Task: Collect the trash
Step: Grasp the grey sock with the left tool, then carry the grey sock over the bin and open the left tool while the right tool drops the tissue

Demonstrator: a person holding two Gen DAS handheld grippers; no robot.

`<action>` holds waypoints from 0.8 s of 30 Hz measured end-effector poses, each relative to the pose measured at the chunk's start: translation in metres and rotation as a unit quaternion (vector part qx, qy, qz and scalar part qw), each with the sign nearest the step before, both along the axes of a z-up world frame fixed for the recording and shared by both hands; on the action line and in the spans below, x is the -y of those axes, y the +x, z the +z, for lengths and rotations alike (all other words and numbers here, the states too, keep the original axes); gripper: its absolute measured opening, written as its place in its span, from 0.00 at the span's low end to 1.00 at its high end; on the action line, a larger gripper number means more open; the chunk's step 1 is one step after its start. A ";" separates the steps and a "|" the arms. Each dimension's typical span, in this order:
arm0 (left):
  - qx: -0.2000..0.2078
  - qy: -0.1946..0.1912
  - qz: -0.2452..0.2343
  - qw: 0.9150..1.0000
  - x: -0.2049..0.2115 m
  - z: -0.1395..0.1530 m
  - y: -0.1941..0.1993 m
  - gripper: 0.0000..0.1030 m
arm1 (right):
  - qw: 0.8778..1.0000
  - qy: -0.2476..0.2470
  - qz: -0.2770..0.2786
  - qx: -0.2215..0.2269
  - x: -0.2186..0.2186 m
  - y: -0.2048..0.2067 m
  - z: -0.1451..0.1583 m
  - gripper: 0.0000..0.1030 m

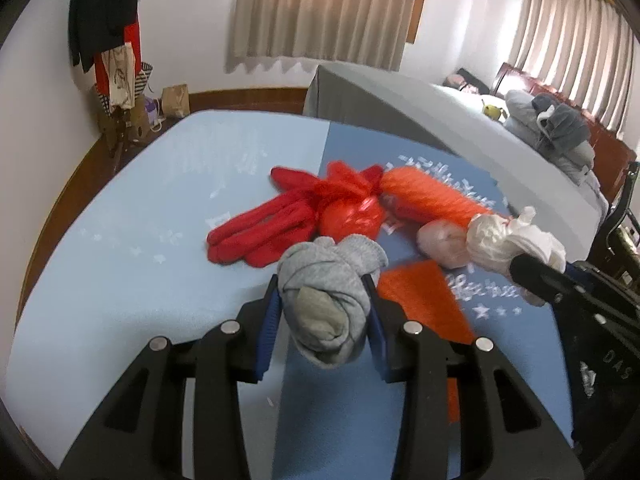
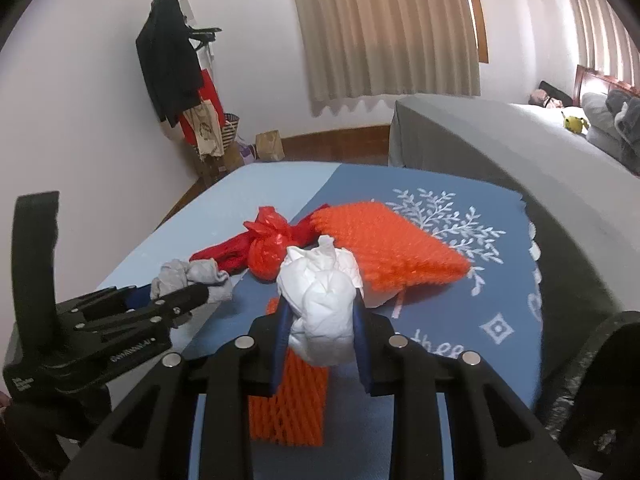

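My left gripper point(image 1: 323, 286) is shut on a balled grey sock point(image 1: 328, 300) and holds it above the blue table cloth point(image 1: 140, 248). My right gripper point(image 2: 320, 300) is shut on a knotted white plastic bag point(image 2: 320, 300), lifted off the cloth; it also shows in the left wrist view point(image 1: 508, 240). On the cloth lie a red knotted bag point(image 1: 350, 216), a pair of red gloves point(image 1: 256, 232), orange foam netting point(image 2: 384, 240), a flat orange net piece point(image 2: 288, 404) and a pale wrapped lump point(image 1: 442, 242).
A grey-covered bed point(image 2: 500, 144) stands behind the table at the right. A coat stand point(image 2: 172, 64) with bags is in the left corner. Curtains point(image 2: 388, 28) hang at the back.
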State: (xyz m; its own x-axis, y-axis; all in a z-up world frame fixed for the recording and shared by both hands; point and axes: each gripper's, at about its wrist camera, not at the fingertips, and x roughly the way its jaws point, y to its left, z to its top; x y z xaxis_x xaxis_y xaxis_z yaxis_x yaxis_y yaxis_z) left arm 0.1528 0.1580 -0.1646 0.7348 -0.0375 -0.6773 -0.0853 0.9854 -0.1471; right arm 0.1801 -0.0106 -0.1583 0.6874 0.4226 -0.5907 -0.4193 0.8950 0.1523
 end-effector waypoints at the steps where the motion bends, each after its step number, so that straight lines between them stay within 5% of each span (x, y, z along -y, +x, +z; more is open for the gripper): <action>1: 0.004 0.001 -0.001 1.000 0.000 0.003 -0.001 0.36 | 1.000 0.001 -0.001 0.003 0.002 -0.002 0.003 0.28; 24: 0.064 0.009 -0.064 0.996 0.075 0.063 -0.029 0.36 | 0.996 0.013 -0.069 0.049 0.078 -0.051 0.053 0.28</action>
State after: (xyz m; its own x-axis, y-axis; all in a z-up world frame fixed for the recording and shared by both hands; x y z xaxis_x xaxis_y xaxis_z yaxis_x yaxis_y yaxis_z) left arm 0.1243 0.0829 -0.1016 0.8047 -0.1250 -0.5804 0.0594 0.9896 -0.1307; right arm 0.1296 -0.0890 -0.1055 0.7938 0.3336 -0.5085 -0.3057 0.9417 0.1406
